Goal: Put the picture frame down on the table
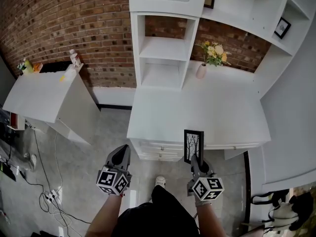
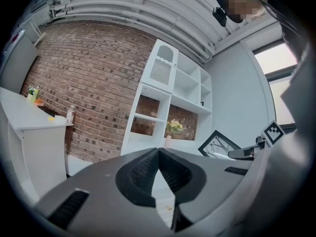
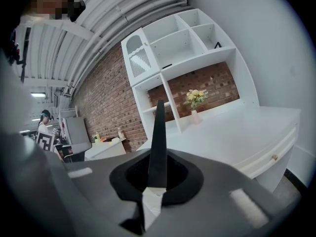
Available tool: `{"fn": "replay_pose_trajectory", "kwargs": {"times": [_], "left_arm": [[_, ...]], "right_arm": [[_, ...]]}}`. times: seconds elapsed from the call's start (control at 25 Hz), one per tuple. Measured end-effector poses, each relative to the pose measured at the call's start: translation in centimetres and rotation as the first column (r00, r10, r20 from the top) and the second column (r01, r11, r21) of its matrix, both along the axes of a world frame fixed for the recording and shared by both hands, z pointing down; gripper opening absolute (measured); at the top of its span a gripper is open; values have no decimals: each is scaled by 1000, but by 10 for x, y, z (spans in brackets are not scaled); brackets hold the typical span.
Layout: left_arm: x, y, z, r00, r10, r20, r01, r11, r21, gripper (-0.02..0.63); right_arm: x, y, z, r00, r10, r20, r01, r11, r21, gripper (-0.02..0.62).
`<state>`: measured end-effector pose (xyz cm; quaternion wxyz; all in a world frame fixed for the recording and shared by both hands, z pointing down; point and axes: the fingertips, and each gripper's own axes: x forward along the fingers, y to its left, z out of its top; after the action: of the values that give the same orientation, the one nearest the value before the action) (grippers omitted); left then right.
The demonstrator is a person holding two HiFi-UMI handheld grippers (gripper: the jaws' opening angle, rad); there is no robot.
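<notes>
A black picture frame (image 1: 193,145) with a bare-tree print stands upright in my right gripper (image 1: 195,161), just in front of the white table's front edge (image 1: 197,143). In the right gripper view the frame (image 3: 158,139) shows edge-on, clamped between the shut jaws. From the left gripper view the frame (image 2: 218,144) appears at the right, tilted, with the other gripper behind it. My left gripper (image 1: 121,156) hovers over the floor left of the table, its jaws closed together with nothing between them (image 2: 158,158).
A vase of yellow flowers (image 1: 213,58) stands at the back of the table (image 1: 163,112), under white shelves (image 1: 163,48). A second white counter (image 1: 39,95) with bottles sits at the left against the brick wall. Cables and a power strip (image 1: 49,197) lie on the floor.
</notes>
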<state>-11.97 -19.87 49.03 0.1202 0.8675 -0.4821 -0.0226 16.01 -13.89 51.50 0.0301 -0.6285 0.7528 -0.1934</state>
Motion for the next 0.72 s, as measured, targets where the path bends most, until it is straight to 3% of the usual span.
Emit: {"fn": "replay_pose_trajectory", "kwargs": {"times": [0.72], "left_arm": [[10, -83, 15, 998, -51, 42, 52, 998, -25, -2]], "right_arm": [[-5, -97, 35, 995, -90, 34, 93, 991, -96, 18]]}}
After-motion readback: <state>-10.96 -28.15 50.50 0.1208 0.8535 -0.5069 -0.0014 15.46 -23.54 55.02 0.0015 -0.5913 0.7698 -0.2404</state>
